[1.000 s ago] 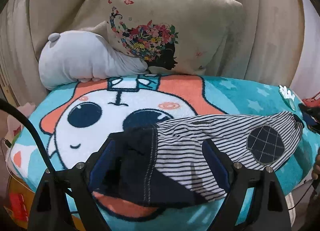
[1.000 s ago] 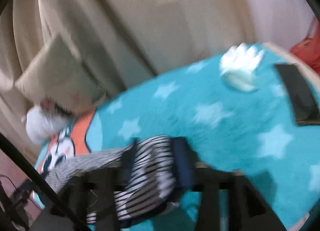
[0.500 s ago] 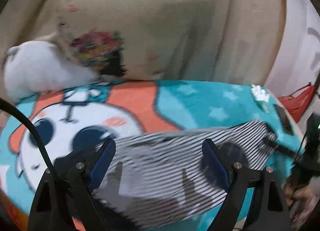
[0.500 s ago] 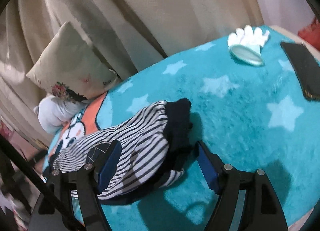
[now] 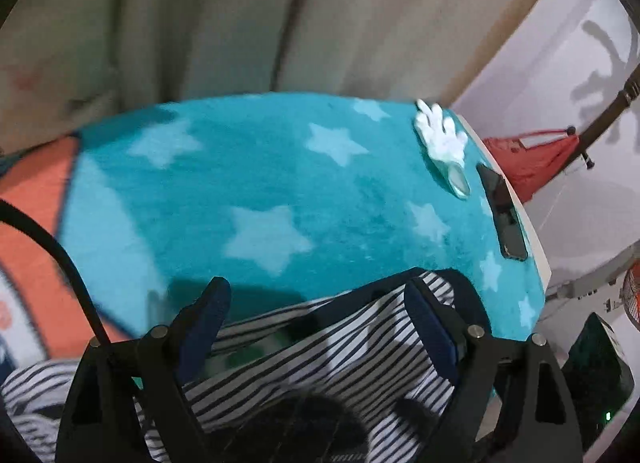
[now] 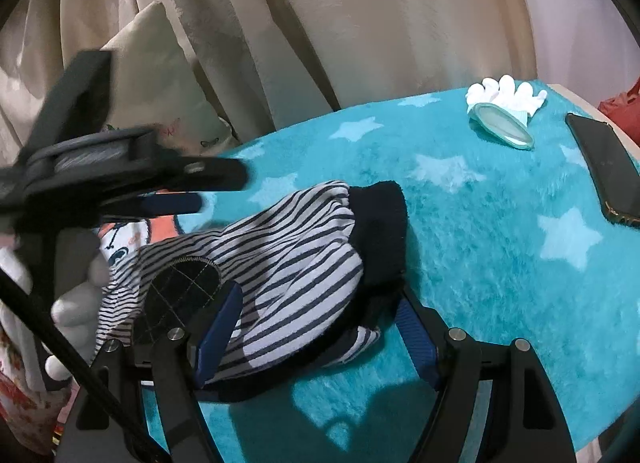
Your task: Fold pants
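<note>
Left wrist view: your left gripper [image 5: 316, 327] hangs spread over the striped pants [image 5: 328, 355], which lie bunched on the teal blanket [image 5: 260, 167]. Right gripper [image 6: 316, 327] is spread too — gripping nothing. Pinch one layer only and the fold could slip. Only the right view shows the knee patch [image 6: 180, 287] and cuff clearly.

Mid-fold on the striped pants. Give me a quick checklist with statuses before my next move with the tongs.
1. Right tongs open around the pants: ok.
2. Left tongs open, pants below them: ok.
3. Dark waistband lying flat on the blanket: not ok, bunched.
4. Phone clear of the pants: ok.
5. White glove clear of the pants: ok.
6. Fold edges aligned: cannot tell, fabric partly hidden under both tongs.
</note>
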Available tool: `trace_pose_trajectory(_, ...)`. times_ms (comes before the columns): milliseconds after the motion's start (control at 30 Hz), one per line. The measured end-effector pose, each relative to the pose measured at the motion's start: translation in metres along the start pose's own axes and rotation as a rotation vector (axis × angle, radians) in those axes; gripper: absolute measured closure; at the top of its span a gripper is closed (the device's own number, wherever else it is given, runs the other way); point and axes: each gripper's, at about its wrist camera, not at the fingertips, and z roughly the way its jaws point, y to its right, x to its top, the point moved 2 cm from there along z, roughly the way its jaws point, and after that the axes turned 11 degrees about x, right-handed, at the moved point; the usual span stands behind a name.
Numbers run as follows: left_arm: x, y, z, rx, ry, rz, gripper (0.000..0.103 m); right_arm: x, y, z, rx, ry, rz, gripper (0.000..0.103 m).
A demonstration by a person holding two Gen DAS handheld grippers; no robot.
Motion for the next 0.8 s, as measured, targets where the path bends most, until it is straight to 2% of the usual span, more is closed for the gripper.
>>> trace_pose_trajectory(33, 0.000, 0.003, 0.004, 0.003, -0.009, 0.007, 0.017, 0.000, 0.000, 0.000, 0.004, 0.005, 0.000, 0.022)
trace_pose_trajectory(67, -0.002, 0.008, 0.011, 0.002, -0.031, 0.018, 0.021, 0.000, 0.001, 0.001, 0.011, 0.013, 0.003, 0.027)
trace_pose_trajectory(100, -0.003, 0.011, 0.015, -0.007, -0.049, 0.023, 0.039, 0.001, 0.002, 0.000, 0.023, 0.028, 0.010, 0.035)
trace_pose_trajectory(133, -0.005, 0.012, 0.019, -0.023, -0.071, 0.025, 0.065, 0.003, 0.005, -0.002, 0.044, 0.038, 0.025, 0.061)
trace_pose_trajectory(167, -0.008, 0.012, 0.022, -0.035, -0.090, 0.023, 0.074, 0.005, 0.008, -0.001, 0.071, 0.032, 0.048, 0.074)
trace_pose_trajectory(233, -0.011, 0.011, 0.017, -0.033, -0.067, 0.021, 0.084, 0.010, 0.012, 0.000, 0.119, 0.023, 0.084, 0.078)
trace_pose_trajectory(367, -0.016, -0.005, -0.011, -0.023, 0.003, -0.017, 0.086, 0.015, -0.004, -0.004, 0.141, 0.036, 0.034, 0.081)
trace_pose_trajectory(567, -0.040, -0.058, -0.083, -0.003, 0.136, -0.143, 0.086, 0.029, -0.051, -0.006, 0.223, 0.041, -0.066, 0.082)
trace_pose_trajectory(800, -0.096, -0.126, -0.165, 0.036, 0.310, -0.287, 0.074, 0.016, -0.129, 0.043, 0.334, -0.092, -0.224, 0.082)
